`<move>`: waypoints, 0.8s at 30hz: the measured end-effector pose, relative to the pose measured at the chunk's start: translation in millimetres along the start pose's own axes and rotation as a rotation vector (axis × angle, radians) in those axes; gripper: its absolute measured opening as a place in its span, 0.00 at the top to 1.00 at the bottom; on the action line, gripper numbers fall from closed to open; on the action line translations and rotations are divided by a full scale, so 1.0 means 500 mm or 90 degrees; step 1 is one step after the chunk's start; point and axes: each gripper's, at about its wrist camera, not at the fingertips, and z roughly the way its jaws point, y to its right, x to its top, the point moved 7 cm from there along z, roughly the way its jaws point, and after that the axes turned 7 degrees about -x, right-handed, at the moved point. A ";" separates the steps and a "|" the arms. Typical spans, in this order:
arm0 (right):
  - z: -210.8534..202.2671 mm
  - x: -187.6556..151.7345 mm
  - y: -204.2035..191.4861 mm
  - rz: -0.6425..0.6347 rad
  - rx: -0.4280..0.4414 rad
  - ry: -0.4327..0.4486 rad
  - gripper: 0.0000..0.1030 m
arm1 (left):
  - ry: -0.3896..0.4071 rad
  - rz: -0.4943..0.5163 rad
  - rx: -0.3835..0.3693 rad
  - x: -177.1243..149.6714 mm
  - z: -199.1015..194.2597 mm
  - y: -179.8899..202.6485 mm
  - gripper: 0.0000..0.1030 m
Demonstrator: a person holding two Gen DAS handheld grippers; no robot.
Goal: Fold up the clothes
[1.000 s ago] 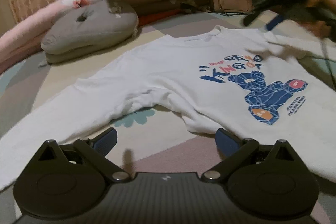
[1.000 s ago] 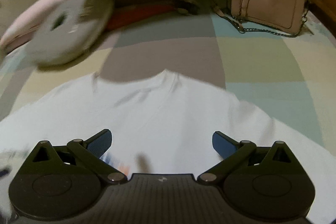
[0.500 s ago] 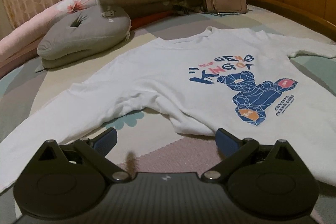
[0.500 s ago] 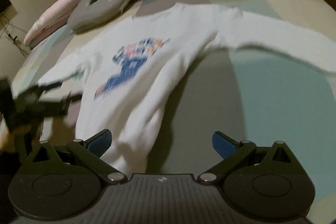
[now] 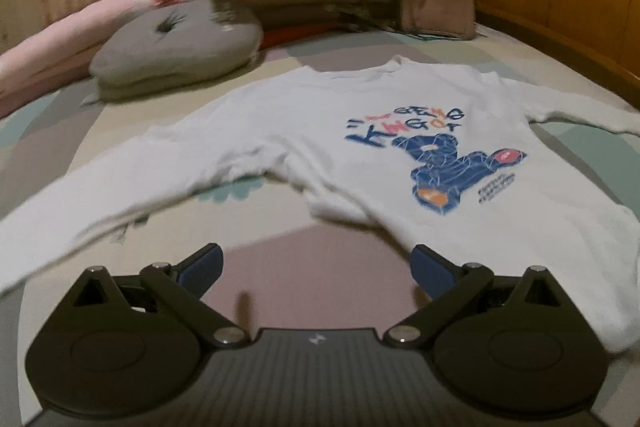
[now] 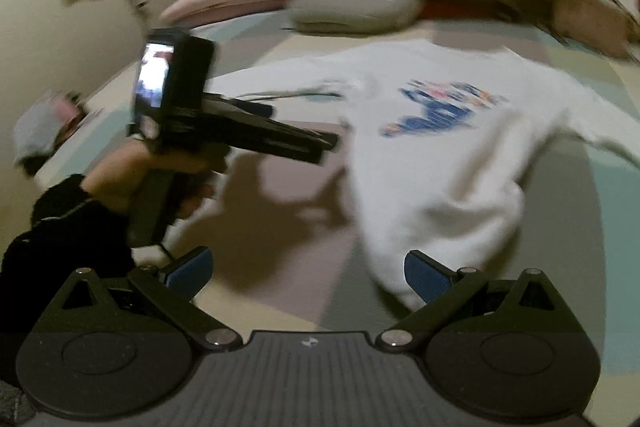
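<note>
Both cams low over the bed (image 5: 312, 267), facing the headboard; right wrist sits further right; 2 views share sweatshirt (image 5: 360, 131).

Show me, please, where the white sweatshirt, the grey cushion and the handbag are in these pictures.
white sweatshirt (image 5: 320, 131): left wrist view, on the plain chest left of the print.
grey cushion (image 5: 176, 47): left wrist view, on its top face below the dimple.
handbag (image 5: 436, 13): left wrist view, on its front panel.

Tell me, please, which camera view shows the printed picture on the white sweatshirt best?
The left wrist view shows it best: the blue bear print on the white sweatshirt is fairly sharp, with lettering above it. In the right wrist view, the print is only a motion-blurred blue smear.
</note>
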 end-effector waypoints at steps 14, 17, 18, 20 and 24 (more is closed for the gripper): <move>0.032 0.018 -0.022 -0.117 -0.111 -0.066 0.00 | -0.021 -0.012 0.001 -0.006 0.003 -0.040 0.03; -0.006 0.017 -0.016 -0.117 -0.142 -0.051 0.00 | -0.007 0.012 -0.027 -0.005 -0.016 -0.013 0.03; -0.015 0.018 -0.015 -0.116 -0.144 -0.045 0.00 | -0.002 0.019 -0.035 -0.005 -0.023 -0.005 0.03; -0.018 0.015 -0.018 -0.110 -0.133 -0.038 0.00 | 0.010 0.023 -0.042 -0.005 -0.035 0.001 0.03; 0.038 -0.006 -0.045 -0.095 -0.064 -0.056 0.00 | 0.009 0.007 -0.029 -0.013 -0.041 -0.018 0.03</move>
